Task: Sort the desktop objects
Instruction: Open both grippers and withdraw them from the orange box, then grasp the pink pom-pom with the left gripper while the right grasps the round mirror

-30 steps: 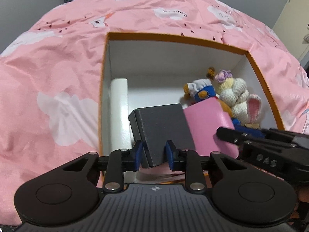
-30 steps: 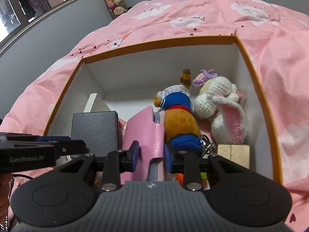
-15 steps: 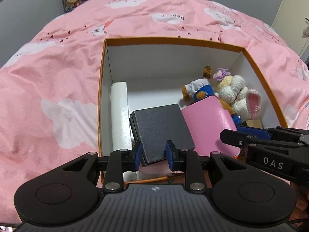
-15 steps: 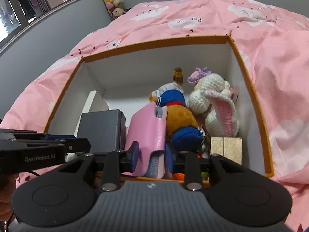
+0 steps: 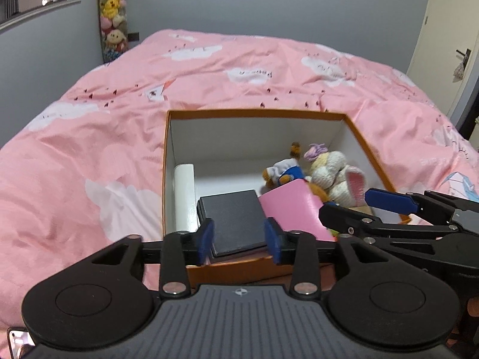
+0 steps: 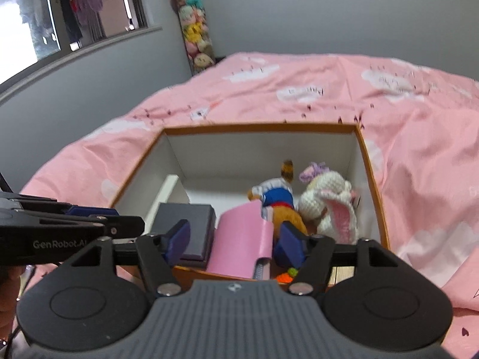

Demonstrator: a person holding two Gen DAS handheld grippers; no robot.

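Looks like the drop-off step is wrapping up. The black case and pink wallet sit inside the orange box, at its near wall, next to the plush toys. Left claw and right claw both gape wide, holding nothing. Next move, I'd guess: lift clear of the box, find another item.

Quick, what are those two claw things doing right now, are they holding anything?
Left gripper: open, holding nothing, above the black box.
Right gripper: open, holding nothing, above the pink case.
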